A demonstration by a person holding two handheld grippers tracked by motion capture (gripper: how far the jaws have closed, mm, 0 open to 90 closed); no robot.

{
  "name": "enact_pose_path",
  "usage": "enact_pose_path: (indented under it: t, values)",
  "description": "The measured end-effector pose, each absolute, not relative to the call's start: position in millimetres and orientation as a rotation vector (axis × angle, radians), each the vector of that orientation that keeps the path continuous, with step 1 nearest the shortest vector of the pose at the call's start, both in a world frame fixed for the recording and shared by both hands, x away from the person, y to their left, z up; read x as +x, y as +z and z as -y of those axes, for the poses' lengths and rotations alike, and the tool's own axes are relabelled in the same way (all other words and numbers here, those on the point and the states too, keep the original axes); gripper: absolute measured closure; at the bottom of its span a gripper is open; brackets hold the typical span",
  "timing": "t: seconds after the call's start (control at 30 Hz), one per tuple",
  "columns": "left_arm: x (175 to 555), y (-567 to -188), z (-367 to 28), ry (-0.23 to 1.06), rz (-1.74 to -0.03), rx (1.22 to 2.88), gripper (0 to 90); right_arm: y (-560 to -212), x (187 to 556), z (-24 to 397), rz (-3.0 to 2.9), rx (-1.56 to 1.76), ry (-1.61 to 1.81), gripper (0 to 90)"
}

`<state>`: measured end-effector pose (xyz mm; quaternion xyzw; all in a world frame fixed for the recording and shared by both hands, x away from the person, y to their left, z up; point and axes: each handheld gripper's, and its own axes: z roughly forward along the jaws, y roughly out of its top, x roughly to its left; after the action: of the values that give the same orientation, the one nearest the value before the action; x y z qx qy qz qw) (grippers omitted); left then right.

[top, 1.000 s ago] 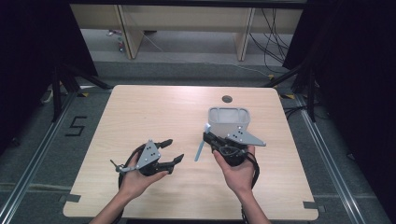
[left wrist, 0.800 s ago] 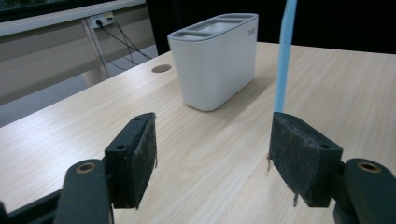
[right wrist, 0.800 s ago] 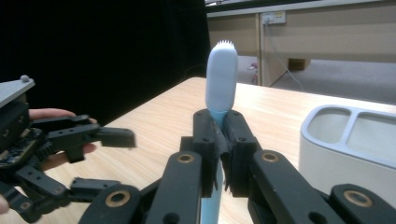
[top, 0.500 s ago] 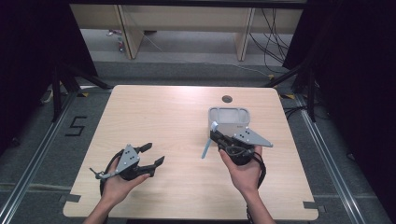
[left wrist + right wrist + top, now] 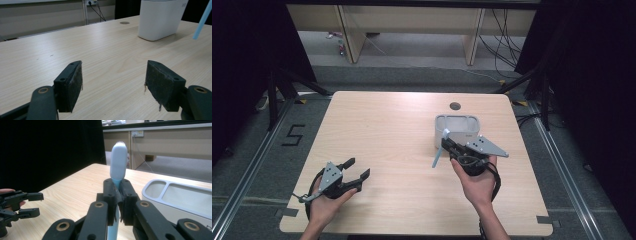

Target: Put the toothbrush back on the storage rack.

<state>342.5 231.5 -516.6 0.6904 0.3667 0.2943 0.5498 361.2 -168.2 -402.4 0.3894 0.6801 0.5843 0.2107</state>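
- Light wooden table (image 5: 402, 130) with a small round hole (image 5: 455, 106) near its far edge; dark curtains left and right, grey floor and wooden furniture legs beyond.
- White oblong plastic holder with two compartments (image 5: 456, 131) stands right of centre, towards the far side.
- Right gripper (image 5: 447, 146) is in the person's right hand (image 5: 476, 182), just near of the holder, grey three-cornered plate on top.
- Its jaws are pressed together on a pale blue toothbrush (image 5: 439, 150), pinching the handle; right gripper view shows the brush head (image 5: 118, 161) sticking up above the pads, bristles facing away.
- In the high view the toothbrush hangs slanted off the holder's near-left corner; touching it or not, can't tell.
- Left gripper (image 5: 354, 170) is in the left hand (image 5: 326, 204) at the near-left of the table, well apart from the holder.
- Its jaws have just been opening and stand spread wide, nothing between the pads (image 5: 71, 85), bare wood beyond them.
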Motion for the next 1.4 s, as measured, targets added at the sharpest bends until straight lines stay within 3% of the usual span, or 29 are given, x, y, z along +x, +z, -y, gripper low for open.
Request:
enact_pose_path:
  t: [0.87,1.4]
  values:
    - [340.7,-525.3,-236.1,0.760,-0.906,1.518,26.5,-394.4,365.9,195.5,-1.828,1.070,1.550,85.1]
    - [339.5,-524.4,-235.3,0.773,-0.930,1.534,26.7,-384.0,372.5,207.8,-1.790,1.072,1.520,85.1]
